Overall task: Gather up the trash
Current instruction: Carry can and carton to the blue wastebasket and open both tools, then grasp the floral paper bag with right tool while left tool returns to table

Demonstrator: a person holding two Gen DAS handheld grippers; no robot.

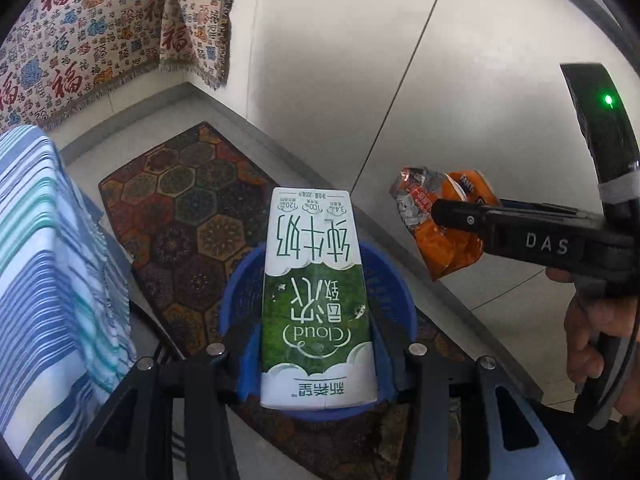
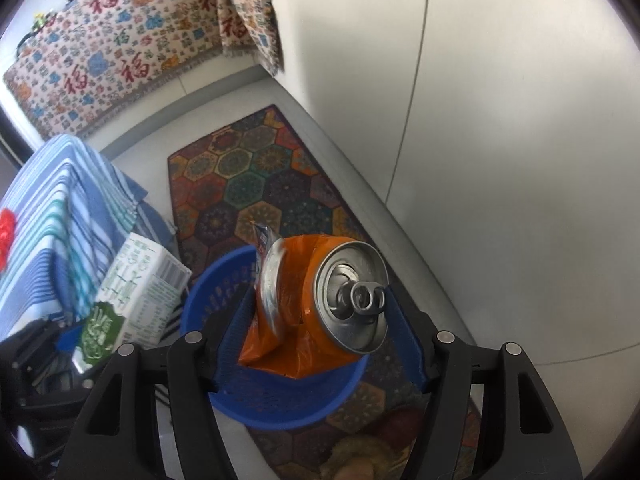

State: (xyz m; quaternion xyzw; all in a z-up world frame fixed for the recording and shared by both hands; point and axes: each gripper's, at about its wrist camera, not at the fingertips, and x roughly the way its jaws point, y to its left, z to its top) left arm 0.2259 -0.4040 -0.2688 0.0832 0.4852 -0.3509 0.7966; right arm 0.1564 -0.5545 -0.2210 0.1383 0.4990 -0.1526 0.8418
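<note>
At the far left, a striped cloth (image 1: pixel 52 248) is draped over some furniture, and behind it a patterned cover (image 1: pixel 80 40) with red characters hangs down to the floor. A hexagon-patterned rug (image 1: pixel 188 208) is laid along the foot of the white wall (image 1: pixel 400 60), and a blue basket (image 1: pixel 396 280) is stood on it. The inside of the basket is largely hidden by the held things, so its contents cannot be told. A milk carton (image 1: pixel 316 296), white and green, is clamped lengthwise between the blue pads of the left gripper (image 1: pixel 314 344) and is held directly above the basket, its print upside down in the left wrist view. In the right wrist view the same carton (image 2: pixel 136 296) is seen tilted just beside the left rim of the basket (image 2: pixel 208 292), next to the striped cloth (image 2: pixel 60 216). Farther right, a crushed orange can (image 2: pixel 320 304) is pinched across its body by the right gripper (image 2: pixel 320 320), its silver top and pull tab turned toward the camera, and it is held over the basket's opening. From the left wrist view the can (image 1: pixel 444 220) is seen in the black right gripper (image 1: pixel 456 216), above and to the right of the basket, in front of the wall. Part of a hand (image 1: pixel 596 332) is seen on that gripper's handle.
</note>
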